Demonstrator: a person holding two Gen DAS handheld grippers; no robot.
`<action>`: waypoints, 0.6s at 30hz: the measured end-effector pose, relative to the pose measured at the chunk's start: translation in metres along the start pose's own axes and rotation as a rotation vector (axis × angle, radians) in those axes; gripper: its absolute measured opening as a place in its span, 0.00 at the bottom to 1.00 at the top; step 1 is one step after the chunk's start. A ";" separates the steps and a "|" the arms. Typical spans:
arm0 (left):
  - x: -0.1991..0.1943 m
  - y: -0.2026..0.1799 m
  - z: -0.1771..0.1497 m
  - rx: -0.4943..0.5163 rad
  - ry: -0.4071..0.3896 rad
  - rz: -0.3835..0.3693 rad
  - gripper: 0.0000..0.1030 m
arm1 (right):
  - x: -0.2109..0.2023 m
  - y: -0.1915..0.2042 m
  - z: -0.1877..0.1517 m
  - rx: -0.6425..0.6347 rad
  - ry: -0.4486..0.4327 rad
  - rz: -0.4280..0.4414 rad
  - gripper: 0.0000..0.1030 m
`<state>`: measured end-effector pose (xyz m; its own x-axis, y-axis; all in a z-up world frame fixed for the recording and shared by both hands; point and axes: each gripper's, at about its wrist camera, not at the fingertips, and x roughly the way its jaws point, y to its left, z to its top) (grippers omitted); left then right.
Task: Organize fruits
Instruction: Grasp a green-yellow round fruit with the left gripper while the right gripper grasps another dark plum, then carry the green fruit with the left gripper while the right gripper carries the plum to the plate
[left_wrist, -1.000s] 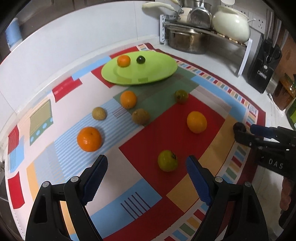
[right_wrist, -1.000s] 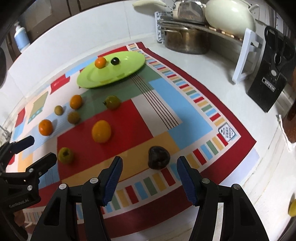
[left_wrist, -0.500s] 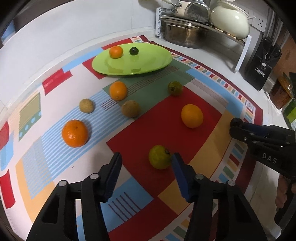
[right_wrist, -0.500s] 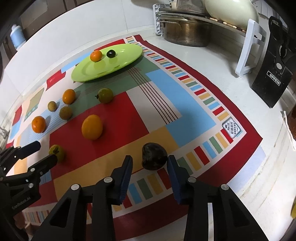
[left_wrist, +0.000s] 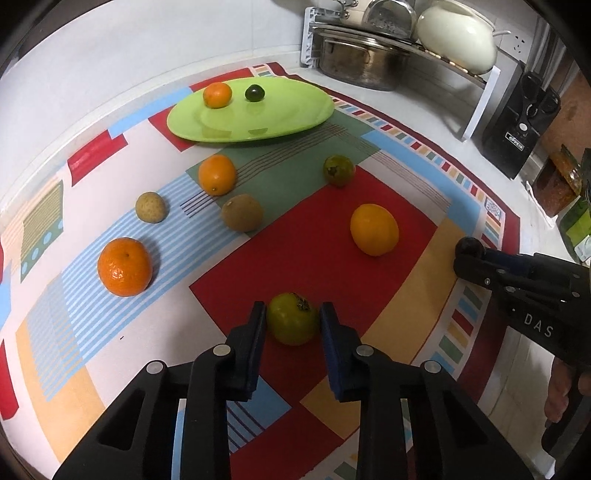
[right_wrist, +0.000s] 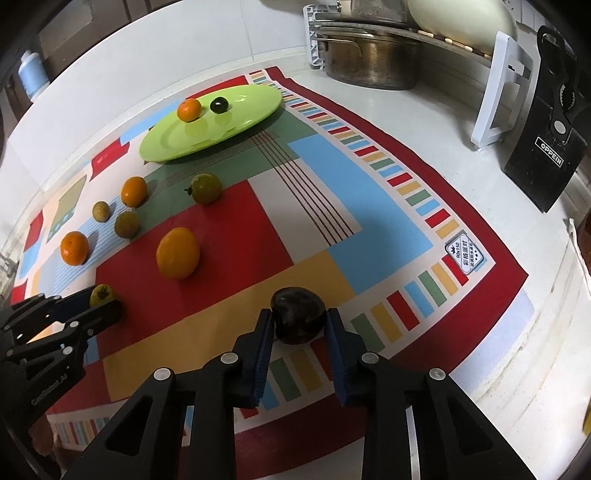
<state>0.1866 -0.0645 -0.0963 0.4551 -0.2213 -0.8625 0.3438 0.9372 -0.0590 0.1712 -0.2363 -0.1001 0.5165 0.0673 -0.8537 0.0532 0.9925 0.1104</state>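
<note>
In the left wrist view my left gripper (left_wrist: 293, 314) is shut on a yellow-green fruit (left_wrist: 291, 326) that rests on the red patch of the mat, with a pad against each side. My right gripper (right_wrist: 300, 319) is shut on a dark, nearly black fruit (right_wrist: 297, 310) on the mat's yellow patch. A green plate (left_wrist: 288, 114) at the back holds a small orange (left_wrist: 217, 94) and a small dark fruit (left_wrist: 254, 92). Several loose fruits lie between, among them a big orange (left_wrist: 125, 266), a yellow-orange one (left_wrist: 374, 229) and a brown one (left_wrist: 242, 212).
A colourful patchwork mat (right_wrist: 369, 206) covers the white counter. At the back right stand a dish rack with a steel pot (left_wrist: 354, 66) and a cream pot (left_wrist: 458, 37). A black knife block (right_wrist: 546, 155) stands at the right. The counter's edge runs along the right side.
Both grippers went from wide open to shut. The left one closed onto the yellow-green fruit and the right one onto the dark fruit. Both also drew slightly nearer to the mat.
</note>
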 end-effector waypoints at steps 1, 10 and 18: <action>-0.002 -0.001 0.000 0.002 -0.004 -0.001 0.28 | -0.001 0.001 -0.001 -0.002 -0.002 0.002 0.28; -0.021 -0.004 0.002 0.022 -0.054 -0.029 0.28 | -0.021 0.013 -0.001 -0.025 -0.035 0.054 0.28; -0.045 -0.004 0.008 0.036 -0.113 -0.049 0.28 | -0.041 0.027 0.003 -0.054 -0.082 0.093 0.28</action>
<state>0.1714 -0.0605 -0.0527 0.5258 -0.2976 -0.7969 0.3967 0.9145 -0.0798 0.1542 -0.2123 -0.0601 0.5850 0.1527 -0.7965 -0.0430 0.9866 0.1575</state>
